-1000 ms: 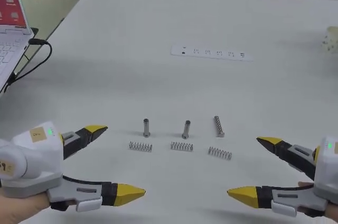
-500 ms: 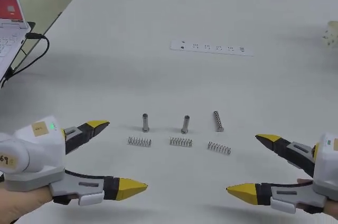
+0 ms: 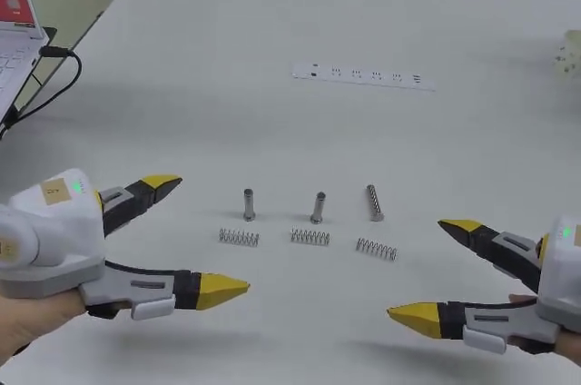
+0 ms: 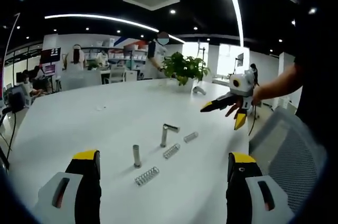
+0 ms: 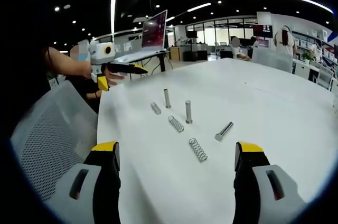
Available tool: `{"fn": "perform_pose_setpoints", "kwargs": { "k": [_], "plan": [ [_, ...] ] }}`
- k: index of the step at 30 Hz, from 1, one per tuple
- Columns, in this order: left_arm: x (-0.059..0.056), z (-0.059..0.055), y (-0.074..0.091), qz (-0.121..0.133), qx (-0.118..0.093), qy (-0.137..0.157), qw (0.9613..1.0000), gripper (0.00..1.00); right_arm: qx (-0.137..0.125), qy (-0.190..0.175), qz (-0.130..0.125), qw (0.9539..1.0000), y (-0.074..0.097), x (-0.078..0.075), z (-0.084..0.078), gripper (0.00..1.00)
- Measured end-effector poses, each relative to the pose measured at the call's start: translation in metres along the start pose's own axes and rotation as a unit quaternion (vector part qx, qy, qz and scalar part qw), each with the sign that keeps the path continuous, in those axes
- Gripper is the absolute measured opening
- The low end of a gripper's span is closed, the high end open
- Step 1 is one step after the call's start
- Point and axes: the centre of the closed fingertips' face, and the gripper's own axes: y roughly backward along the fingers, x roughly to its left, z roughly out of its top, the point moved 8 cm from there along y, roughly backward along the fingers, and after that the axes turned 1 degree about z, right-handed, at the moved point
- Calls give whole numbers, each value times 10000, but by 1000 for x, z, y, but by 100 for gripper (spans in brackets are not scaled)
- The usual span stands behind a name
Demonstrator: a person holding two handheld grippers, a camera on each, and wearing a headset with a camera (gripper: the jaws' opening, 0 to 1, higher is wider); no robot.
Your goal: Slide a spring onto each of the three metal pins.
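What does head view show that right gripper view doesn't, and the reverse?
Head view, not right gripper view: the white housing of the right gripper, green light on.
Right gripper view, not head view: a mesh chair back and ceiling lights.
Both: the open left gripper, the laptop, the left pin and middle pin upright, the right pin lying flat, and the left spring, middle spring and right spring lying loose on the table, none on a pin.
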Motion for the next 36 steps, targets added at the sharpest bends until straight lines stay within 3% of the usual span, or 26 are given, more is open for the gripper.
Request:
{"fn": "perform_pose_setpoints", "kwargs": {
  "k": [3, 18, 28, 36],
  "plan": [
    [-5, -2, -3, -8, 10, -74, 10000, 98, -23, 8, 4, 10000, -1, 0, 3, 91],
    [-3, -10, -1, 22, 95, 78, 9999, 98, 108, 73, 16, 9999, -2, -4, 0, 90],
    [-1, -12, -1, 27, 156, 45, 9999, 97, 438, 470, 2, 9979, -11, -15, 6, 87],
    [1, -12, 0, 66, 114, 126, 9998, 98, 678, 413, -52, 9968, -21, -25, 8, 83]
  ]
}}
